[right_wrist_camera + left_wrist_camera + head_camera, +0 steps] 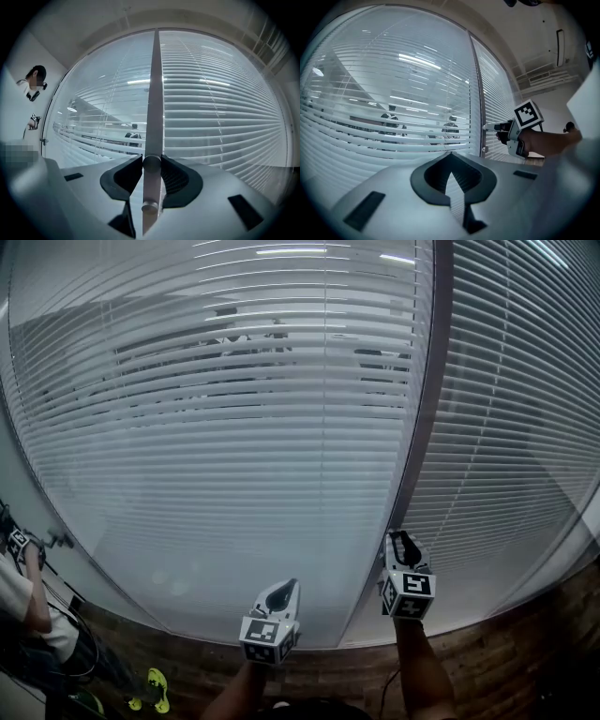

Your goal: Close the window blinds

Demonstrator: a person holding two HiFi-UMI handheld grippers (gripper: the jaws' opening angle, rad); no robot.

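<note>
Two white slatted blinds hang side by side, the left blind (216,427) and the right blind (506,427), with a grey window post (424,427) between them. A band of the left blind's slats (393,136) stands tilted, so the room behind shows through. A clear tilt wand (153,93) hangs in front of the post. My right gripper (151,161) is shut on the wand's lower end, and it also shows at the post (403,540) (490,126). My left gripper (450,157) is shut on nothing, and it hovers low before the left blind (284,589).
A person (23,601) stands at the far left beside the window (33,84). Yellow-green shoes (155,690) lie on the floor below. A dark brick-patterned sill wall (525,643) runs under the blinds. Figures (389,124) show behind the glass.
</note>
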